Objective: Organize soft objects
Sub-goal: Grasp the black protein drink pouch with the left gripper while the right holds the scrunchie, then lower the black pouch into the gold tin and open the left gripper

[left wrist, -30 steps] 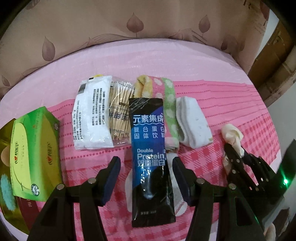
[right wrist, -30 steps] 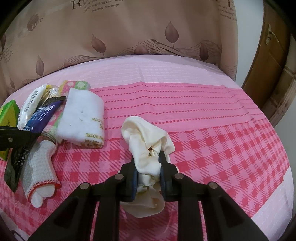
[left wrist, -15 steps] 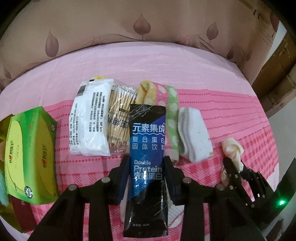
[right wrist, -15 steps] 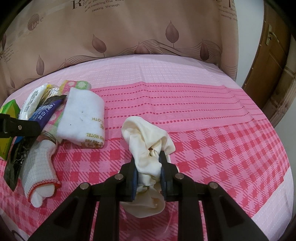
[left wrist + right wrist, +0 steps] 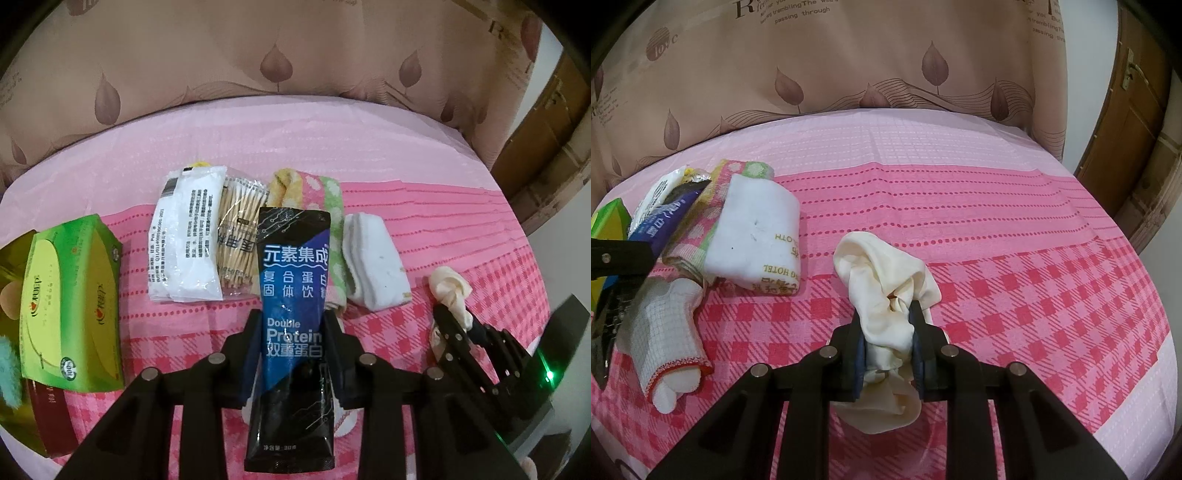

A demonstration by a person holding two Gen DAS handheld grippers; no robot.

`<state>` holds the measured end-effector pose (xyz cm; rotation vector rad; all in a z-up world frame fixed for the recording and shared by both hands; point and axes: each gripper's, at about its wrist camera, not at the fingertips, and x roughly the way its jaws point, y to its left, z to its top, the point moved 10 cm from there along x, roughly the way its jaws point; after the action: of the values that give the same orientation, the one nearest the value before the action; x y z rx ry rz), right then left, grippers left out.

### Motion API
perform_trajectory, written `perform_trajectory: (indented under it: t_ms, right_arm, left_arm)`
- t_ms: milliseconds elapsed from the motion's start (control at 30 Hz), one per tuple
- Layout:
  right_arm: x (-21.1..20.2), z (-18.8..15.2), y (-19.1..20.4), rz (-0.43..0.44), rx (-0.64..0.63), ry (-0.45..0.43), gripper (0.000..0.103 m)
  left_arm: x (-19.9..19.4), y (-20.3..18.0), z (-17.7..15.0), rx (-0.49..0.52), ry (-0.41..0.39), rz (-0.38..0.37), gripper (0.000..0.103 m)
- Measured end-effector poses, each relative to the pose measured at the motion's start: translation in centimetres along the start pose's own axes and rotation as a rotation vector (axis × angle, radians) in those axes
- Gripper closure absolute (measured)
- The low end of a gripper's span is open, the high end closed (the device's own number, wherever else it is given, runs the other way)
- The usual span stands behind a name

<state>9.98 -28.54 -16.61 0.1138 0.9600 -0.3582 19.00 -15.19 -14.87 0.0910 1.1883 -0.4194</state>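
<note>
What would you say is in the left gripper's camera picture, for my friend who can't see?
The left gripper is closing on a dark blue protein pouch lying on a pink checked cloth.

The dark blue packet (image 5: 293, 314) has big white words, "元素集成", then "复合蛋白 固体饮料", and lower down "Double Protein" and "双重蛋白". The folded white towel (image 5: 753, 236) has gold letters near its front edge, upside down, reading "HOTEL" and "OTH". The brown curtain (image 5: 886, 55) behind the bed says "love" in a round sign, and "trembling The", "passing through". The white packet (image 5: 188, 236) has tiny print, too small to read.
</note>
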Motion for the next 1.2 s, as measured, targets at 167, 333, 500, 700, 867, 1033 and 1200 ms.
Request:
perform_trajectory:
  t_ms: [167,333,500,700,867,1033,1200]
  right_arm:
    - [0.0,0.0,0.0,0.0,0.0,0.0,0.082]
    - [0.0,0.0,0.0,-0.001,-0.001,0.0,0.082]
    - [0.0,0.0,0.0,-0.001,-0.001,0.0,0.082]
    - [0.0,0.0,0.1,-0.001,-0.001,0.0,0.082]
    - [0.0,0.0,0.0,0.0,-0.001,0.0,0.082]
    - [0.0,0.0,0.0,0.0,0.0,0.0,0.082]
    - [0.0,0.0,0.0,-0.001,-0.001,0.0,0.082]
  left_arm:
    - [-1.2,0.0,-0.2,0.02,-0.024,0.002,0.071]
    - [-2.9,0.6,-0.6,0.022,-0.053,0.001,0.071]
    - [-4.7,2.3,-0.7,0.005,-0.082,0.024,0.071]
    - [-6.8,6.1,-0.9,-0.037,-0.107,0.062,0.071]
    - [-8.6,10.2,-1.2,-0.081,-0.126,0.112,0.071]
    - [-10.7,15.7,-1.7,-0.136,-0.154,0.186,0.071]
    - [-12.2,21.3,-2.7,-0.196,-0.162,0.252,0.071]
